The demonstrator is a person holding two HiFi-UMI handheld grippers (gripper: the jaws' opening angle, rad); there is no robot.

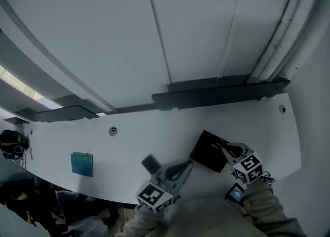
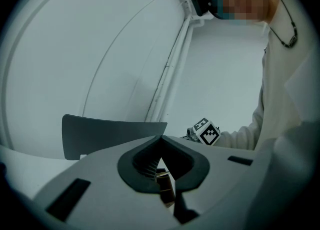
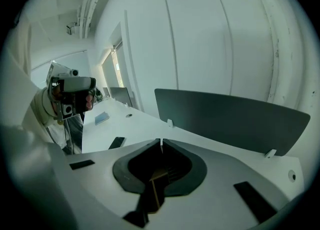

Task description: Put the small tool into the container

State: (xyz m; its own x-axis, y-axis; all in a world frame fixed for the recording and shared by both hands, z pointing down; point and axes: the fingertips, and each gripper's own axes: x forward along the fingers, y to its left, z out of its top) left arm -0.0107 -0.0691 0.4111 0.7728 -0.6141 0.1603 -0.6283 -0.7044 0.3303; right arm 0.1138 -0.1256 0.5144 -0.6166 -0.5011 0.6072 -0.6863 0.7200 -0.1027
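A black square box or tray (image 1: 208, 151) lies on the white desk (image 1: 129, 143) at the right. My right gripper (image 1: 224, 146) is over its right corner, jaws shut with nothing between them; in the right gripper view its tips (image 3: 161, 142) meet above the desk. My left gripper (image 1: 187, 163) hovers just left of the black square, also shut and empty, its tips (image 2: 162, 137) touching. A small flat dark object (image 1: 150, 163) lies on the desk beside the left gripper and is the dark slab (image 3: 117, 142) in the right gripper view. I cannot pick out a small tool.
Dark partition panels (image 1: 216, 94) stand along the desk's far edge. A teal flat item (image 1: 82, 164) and a round cable hole (image 1: 113, 130) lie to the left. A small lit screen (image 1: 236, 194) is near my right sleeve. A headset (image 1: 10, 143) rests at the far left.
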